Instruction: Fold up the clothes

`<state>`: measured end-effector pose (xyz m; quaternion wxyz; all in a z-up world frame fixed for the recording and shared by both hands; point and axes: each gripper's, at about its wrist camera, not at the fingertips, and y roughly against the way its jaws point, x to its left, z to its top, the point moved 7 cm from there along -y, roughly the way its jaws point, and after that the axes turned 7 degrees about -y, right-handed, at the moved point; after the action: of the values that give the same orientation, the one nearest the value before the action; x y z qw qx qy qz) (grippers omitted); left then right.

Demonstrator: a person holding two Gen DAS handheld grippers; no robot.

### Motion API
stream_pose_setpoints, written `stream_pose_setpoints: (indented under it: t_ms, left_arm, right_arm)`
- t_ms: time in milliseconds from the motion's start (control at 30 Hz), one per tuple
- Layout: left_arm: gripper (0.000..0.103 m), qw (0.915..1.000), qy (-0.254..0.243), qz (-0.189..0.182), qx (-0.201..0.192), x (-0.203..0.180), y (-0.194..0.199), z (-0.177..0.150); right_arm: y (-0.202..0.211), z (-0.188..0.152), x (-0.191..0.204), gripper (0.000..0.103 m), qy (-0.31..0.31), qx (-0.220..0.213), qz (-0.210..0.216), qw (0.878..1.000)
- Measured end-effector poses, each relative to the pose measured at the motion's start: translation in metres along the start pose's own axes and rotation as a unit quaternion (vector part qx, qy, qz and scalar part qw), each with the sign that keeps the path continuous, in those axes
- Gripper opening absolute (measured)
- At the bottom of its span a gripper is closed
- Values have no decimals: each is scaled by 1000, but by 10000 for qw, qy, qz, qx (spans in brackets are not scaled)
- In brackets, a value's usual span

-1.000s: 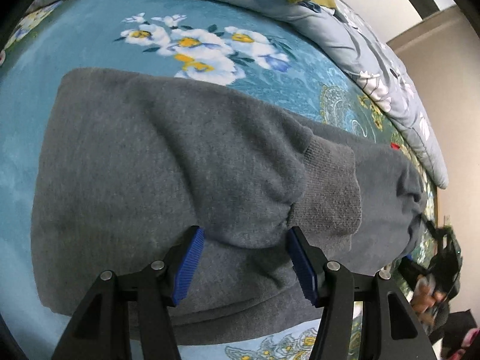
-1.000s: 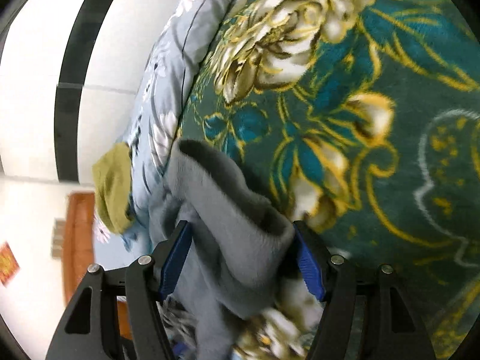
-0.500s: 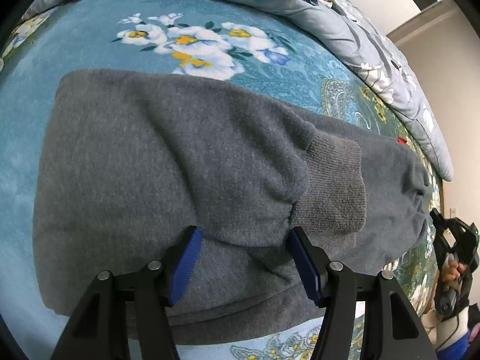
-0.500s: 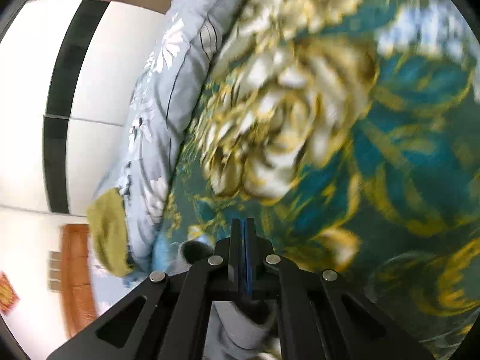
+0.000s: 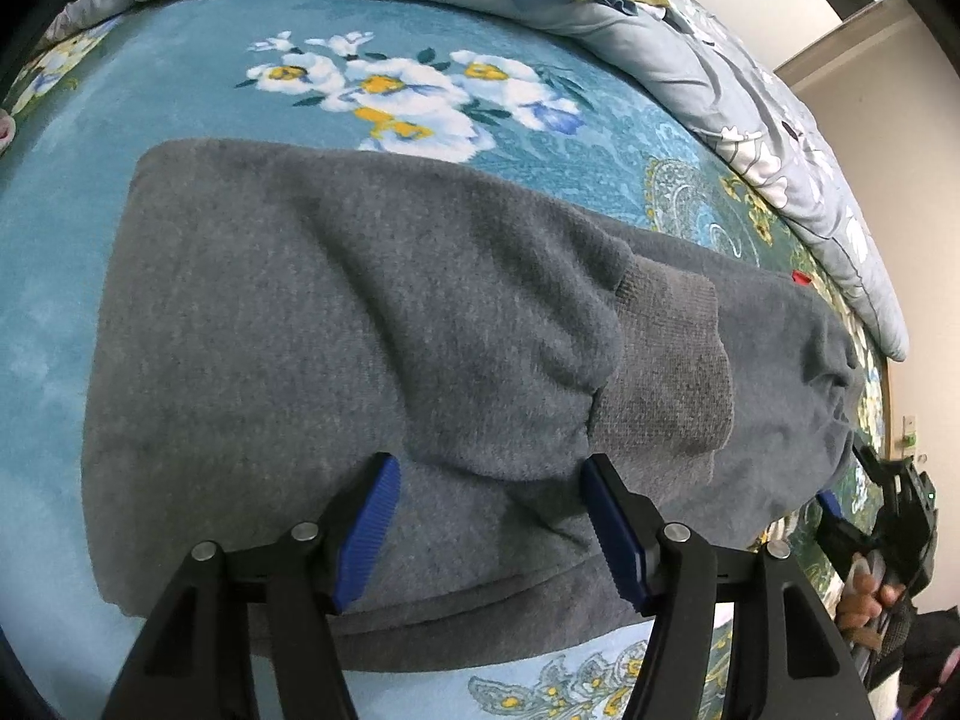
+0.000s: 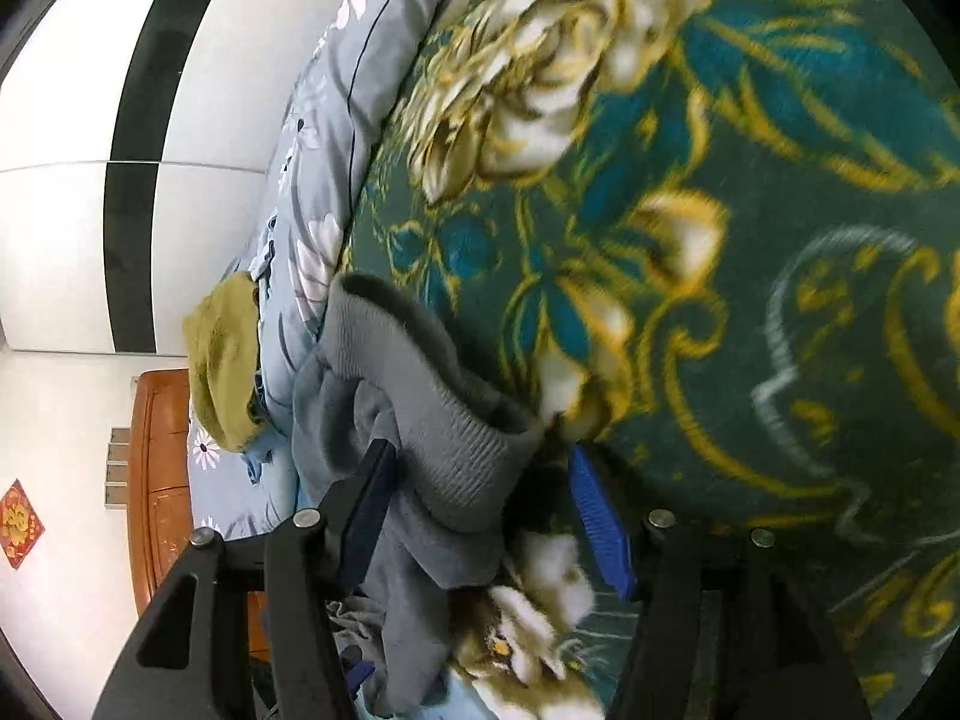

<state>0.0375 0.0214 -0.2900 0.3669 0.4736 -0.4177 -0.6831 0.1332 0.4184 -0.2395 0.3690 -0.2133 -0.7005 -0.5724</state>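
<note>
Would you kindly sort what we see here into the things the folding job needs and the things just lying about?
Part of the job:
- grey sweatshirt
- left gripper, jaws apart over it
- right gripper, jaws just opening around its ribbed edge

Just lying about:
- teal floral blanket
- grey floral quilt
- olive garment

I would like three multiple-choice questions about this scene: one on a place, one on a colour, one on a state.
1. Where does the grey knitted sweater lie?
A. on the teal flowered blanket
B. on a wooden floor
C. on a chair

2. What colour are the pads of the left gripper?
A. red
B. blue
C. white

3. How is the sleeve with the ribbed cuff placed?
A. hanging off the bed
B. stretched out away from the sweater
C. folded across the sweater's body

Answers: 1 A, blanket shows all around the sweater; 2 B, both ridged pads are blue; 3 C, the cuff rests on top of the grey body.
</note>
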Motion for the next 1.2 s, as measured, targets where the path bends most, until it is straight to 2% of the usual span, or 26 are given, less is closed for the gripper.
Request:
stream_pose_setpoints:
  t_ms: [33,67,200,267,333,400,500,633,733,833,967,1100,1200]
  left_arm:
    - [67,10000,6,-1,3,1,0,0]
    - [67,10000,23,-13,3,1,0,0]
    - [68,10000,60,-21,9,1,0,-1]
    - [68,10000,51,-6,31,1,-2,-2]
    - [68,10000,64,-10,30,1,-2,-1]
    - [68,9999,115,-48,15,1,-1,-1]
    - [68,9997,204,-116,-54,3,4,1]
    - [68,9957,535,-458,-603,13,38,10]
    - [68,9854,1057,-656,-1167,40,78,12]
    - [68,9680,1643,-837,-1703,74,119,7]
    - [69,9442,2196,-954,-2261,126,173,-2]
    - [70,9273,2577,-941,-2546,167,199,-11]
    - [71,9187,2822,-1007,-2572,189,200,-24]
  right_arm:
    - [-3,0,1,50,-55,-29,34,10000]
    - [-6,2,1,39,-146,-45,69,9999]
    - [-10,11,13,18,-150,-31,104,9998]
    - [-2,23,22,15,-58,-227,163,9996]
    - [-4,27,22,14,-98,-193,77,9997]
    - [-7,24,25,14,30,-132,-90,9999]
    - [-2,17,38,14,182,-184,-65,9996]
    - [11,-7,96,14,1155,-313,-43,9928]
    - [13,-46,152,14,2084,-209,113,9778]
    - [7,-100,204,14,2907,44,392,9560]
    - [-14,-184,258,14,3611,530,881,9269]
    - [-54,-275,288,14,4299,1062,981,8913]
    - [-90,-339,287,14,4559,1586,912,8710]
